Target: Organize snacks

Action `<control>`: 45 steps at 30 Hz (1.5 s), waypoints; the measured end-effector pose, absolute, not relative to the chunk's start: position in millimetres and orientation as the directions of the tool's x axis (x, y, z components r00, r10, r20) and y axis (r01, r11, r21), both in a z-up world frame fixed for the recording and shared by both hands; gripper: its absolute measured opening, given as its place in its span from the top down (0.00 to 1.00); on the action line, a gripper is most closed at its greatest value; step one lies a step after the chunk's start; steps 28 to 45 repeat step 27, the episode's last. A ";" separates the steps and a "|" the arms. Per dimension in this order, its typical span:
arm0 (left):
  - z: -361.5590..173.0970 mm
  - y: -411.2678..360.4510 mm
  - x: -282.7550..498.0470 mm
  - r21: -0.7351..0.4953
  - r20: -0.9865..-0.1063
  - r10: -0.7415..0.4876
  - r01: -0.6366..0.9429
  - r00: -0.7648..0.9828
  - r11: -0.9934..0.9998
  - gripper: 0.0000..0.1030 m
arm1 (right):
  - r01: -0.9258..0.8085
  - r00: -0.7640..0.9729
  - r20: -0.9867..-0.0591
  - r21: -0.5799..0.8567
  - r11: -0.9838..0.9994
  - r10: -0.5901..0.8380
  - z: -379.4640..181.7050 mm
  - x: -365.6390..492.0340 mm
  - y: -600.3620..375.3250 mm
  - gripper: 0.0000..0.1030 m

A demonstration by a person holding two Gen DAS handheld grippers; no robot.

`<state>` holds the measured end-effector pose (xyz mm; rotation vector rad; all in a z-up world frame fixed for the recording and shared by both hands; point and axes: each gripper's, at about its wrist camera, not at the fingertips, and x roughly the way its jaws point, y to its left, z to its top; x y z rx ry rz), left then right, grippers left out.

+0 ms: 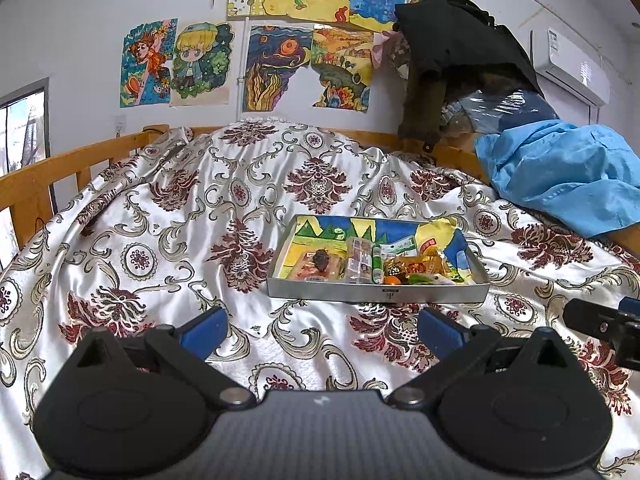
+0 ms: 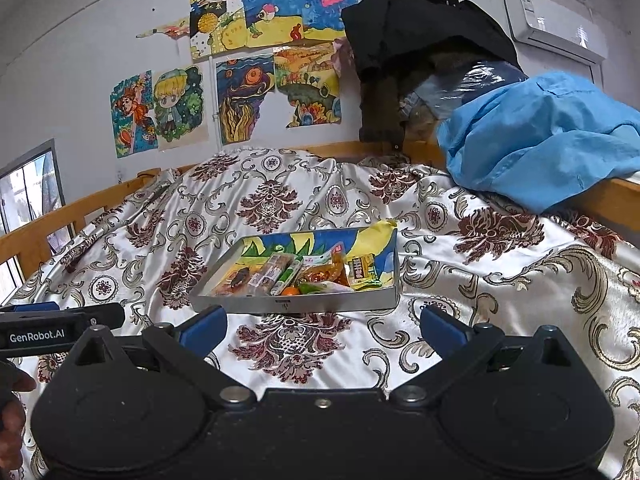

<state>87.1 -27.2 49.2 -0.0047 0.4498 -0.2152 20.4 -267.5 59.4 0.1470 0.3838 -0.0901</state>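
Snacks (image 1: 384,265) sat packed in shallow metal tray (image 1: 376,293) on bed's patterned bedspread (image 1: 168,216). Left gripper (image 1: 322,330), right gripper (image 2: 323,328): fingers spread wide, empty, hovered just short of tray. Probably wise: approach low, pinch one packet edge. Legible: "GenRobot.AI" on left gripper; packet print unreadable.

The bedspread (image 1: 168,240) was glossy, satin-like cloth with woven floral patterns. The tray (image 1: 376,293) had matt grey metal walls and a painted paper lining. The snack packets (image 1: 416,268) in it were shiny plastic film. The bed rail (image 1: 48,172) looked like smooth varnished wood. Both grippers were matt black plastic, the left gripper (image 1: 322,330) with blue pads (image 1: 202,330). The blue garment (image 1: 560,176) was matt cloth.
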 end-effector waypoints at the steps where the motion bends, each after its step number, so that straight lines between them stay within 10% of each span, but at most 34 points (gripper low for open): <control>1: 48.7 -27.1 87.3 -0.051 -0.431 -0.206 0.204 0.878 0.978 0.00 | 0.115 0.924 -0.378 0.126 0.985 -0.059 59.4 20.4 -267.6 0.01; 45: 28.5 -25.0 91.5 0.008 -0.484 -0.133 0.157 0.865 0.988 0.00 | 0.115 0.912 -0.407 0.130 0.985 -0.053 42.8 22.2 -263.4 0.01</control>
